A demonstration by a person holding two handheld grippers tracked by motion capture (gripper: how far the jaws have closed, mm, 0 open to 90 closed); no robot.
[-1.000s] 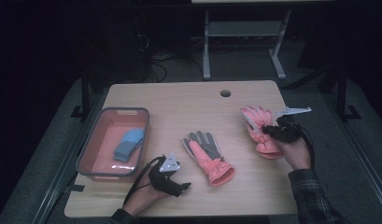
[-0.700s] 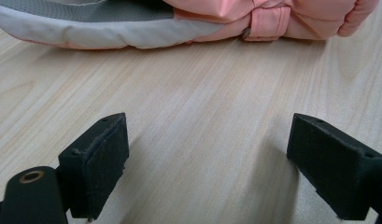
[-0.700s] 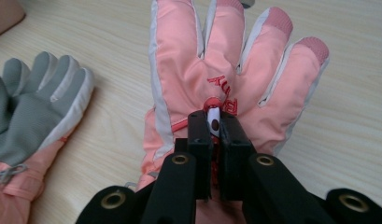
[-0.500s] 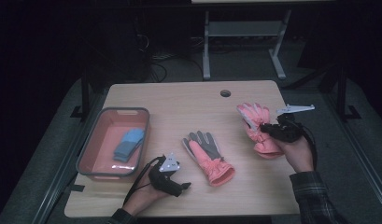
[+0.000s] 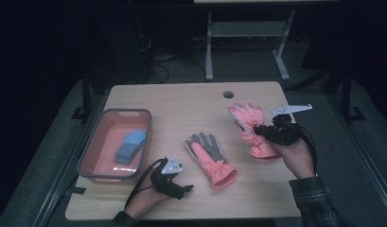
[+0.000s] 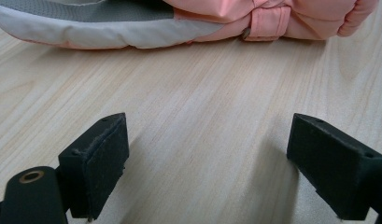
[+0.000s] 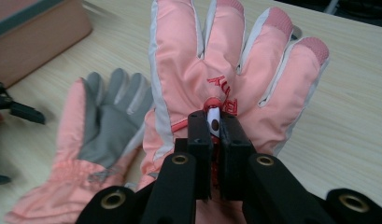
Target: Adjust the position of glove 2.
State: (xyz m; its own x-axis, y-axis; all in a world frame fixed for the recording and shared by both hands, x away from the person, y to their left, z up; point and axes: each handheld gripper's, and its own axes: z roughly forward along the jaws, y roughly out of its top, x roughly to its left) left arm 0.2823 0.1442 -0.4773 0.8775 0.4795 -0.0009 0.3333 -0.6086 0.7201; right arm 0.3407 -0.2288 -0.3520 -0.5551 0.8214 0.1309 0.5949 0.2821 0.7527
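While the left hand idles, these lines read the moment:

Change: right gripper has carried the salmon-pink padded winter glove with white trim up and toward nine o'clock since a second ago; the glove's fingers now stand off the pale wooden tabletop, its cuff low near the hand.
Right grasp: jaws clenched on a small red-and-white tab on the back of the lifted glove, seen up close in the right gripper view; grip looks narrow, so the glove may swing.
Left grasp: left gripper released, jaws wide apart over bare wood; holding nothing; it has stayed put at six o'clock on the table.
Meaning: a judgement; the lifted glove seems headed toward its partner or the bin, pick done, placing not yet.
Second glove: salmon-pink glove with grey palm lies flat, palm up, at table centre, cuff toward five o'clock; apart from both grippers.
Bin: salmon-red rectangular plastic bin with grey rim at nine o'clock; folded blue cloth inside.
Count: gloves two; grippers two; bins one; blue cloths one.
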